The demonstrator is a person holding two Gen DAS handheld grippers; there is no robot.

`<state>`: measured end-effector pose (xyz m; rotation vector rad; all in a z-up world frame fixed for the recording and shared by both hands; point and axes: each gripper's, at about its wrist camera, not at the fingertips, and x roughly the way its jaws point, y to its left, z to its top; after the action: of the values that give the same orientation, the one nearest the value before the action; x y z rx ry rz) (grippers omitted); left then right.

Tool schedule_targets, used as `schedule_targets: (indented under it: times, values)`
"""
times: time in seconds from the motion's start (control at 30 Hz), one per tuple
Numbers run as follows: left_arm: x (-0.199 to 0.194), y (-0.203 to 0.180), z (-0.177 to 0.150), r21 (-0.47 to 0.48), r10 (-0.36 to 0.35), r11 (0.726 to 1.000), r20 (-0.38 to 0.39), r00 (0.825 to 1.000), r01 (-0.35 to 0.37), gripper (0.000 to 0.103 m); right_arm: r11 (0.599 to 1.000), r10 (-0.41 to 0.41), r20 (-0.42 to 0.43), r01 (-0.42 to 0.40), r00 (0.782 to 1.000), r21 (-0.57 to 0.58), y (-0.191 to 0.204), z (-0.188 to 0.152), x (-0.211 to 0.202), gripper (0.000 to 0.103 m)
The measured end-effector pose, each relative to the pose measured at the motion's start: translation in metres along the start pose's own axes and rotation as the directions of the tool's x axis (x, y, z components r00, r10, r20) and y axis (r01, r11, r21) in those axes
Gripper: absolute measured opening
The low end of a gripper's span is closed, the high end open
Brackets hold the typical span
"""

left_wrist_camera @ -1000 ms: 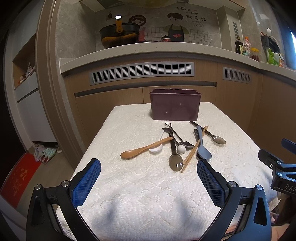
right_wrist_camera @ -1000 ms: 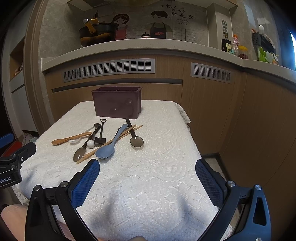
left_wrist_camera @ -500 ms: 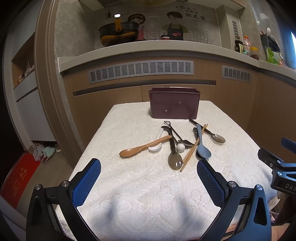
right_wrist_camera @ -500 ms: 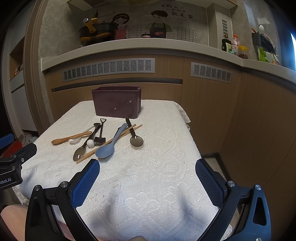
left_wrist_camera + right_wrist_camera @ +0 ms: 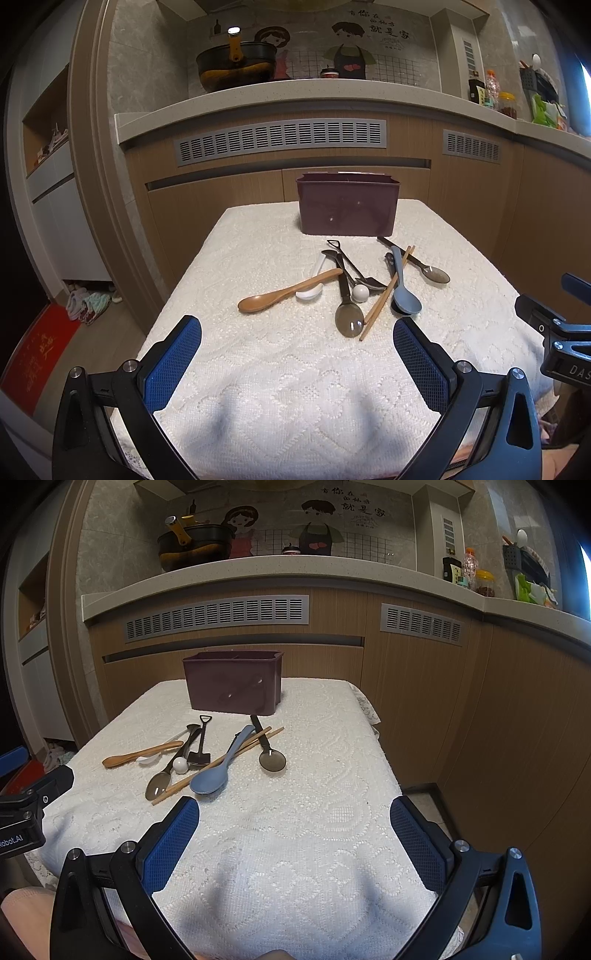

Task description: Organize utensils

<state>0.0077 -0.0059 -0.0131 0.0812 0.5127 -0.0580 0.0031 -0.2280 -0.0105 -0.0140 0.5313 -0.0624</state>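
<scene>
A pile of utensils lies mid-table: a wooden spoon (image 5: pixel 280 294), a white spoon (image 5: pixel 310 293), a grey spoon (image 5: pixel 348 317), a blue spoon (image 5: pixel 404 297), chopsticks (image 5: pixel 386 295), a small black shovel spoon (image 5: pixel 351 262) and a dark spoon (image 5: pixel 432 272). A dark purple holder box (image 5: pixel 347 208) stands behind them. My left gripper (image 5: pixel 297 363) is open and empty near the front edge. My right gripper (image 5: pixel 295 842) is open and empty; the blue spoon (image 5: pixel 216 771) and box (image 5: pixel 232 686) lie ahead to its left.
The table has a white lace cloth (image 5: pixel 295 387). Wooden cabinets and a counter (image 5: pixel 295 96) with a pan stand behind. The right edge of the table drops to the floor (image 5: pixel 421 790). The other gripper shows at the frame edge (image 5: pixel 557 332).
Both grippers have drifted slightly; the view of the table has hardly shifted. Nothing has been taken hold of.
</scene>
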Motion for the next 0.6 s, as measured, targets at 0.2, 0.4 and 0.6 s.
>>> schedule_targets:
  times: [0.2, 0.4, 0.6]
  values:
    - [0.000, -0.001, -0.001, 0.001, -0.001, 1.000, -0.003, 1.000, 0.001, 0.103, 1.000, 0.000, -0.003, 0.000, 1.000, 0.001, 0.000, 0.000, 0.000, 0.103]
    - [0.003, 0.001, 0.001, 0.004, -0.006, 1.000, -0.018, 1.000, 0.006, 0.103, 1.000, -0.001, -0.005, 0.001, 1.000, 0.002, 0.000, -0.003, 0.001, 0.103]
    - [0.013, 0.005, 0.008, -0.001, -0.046, 0.999, -0.050, 0.998, 0.046, 0.103, 1.000, -0.001, -0.023, 0.001, 1.000, -0.002, -0.002, -0.002, 0.006, 0.103]
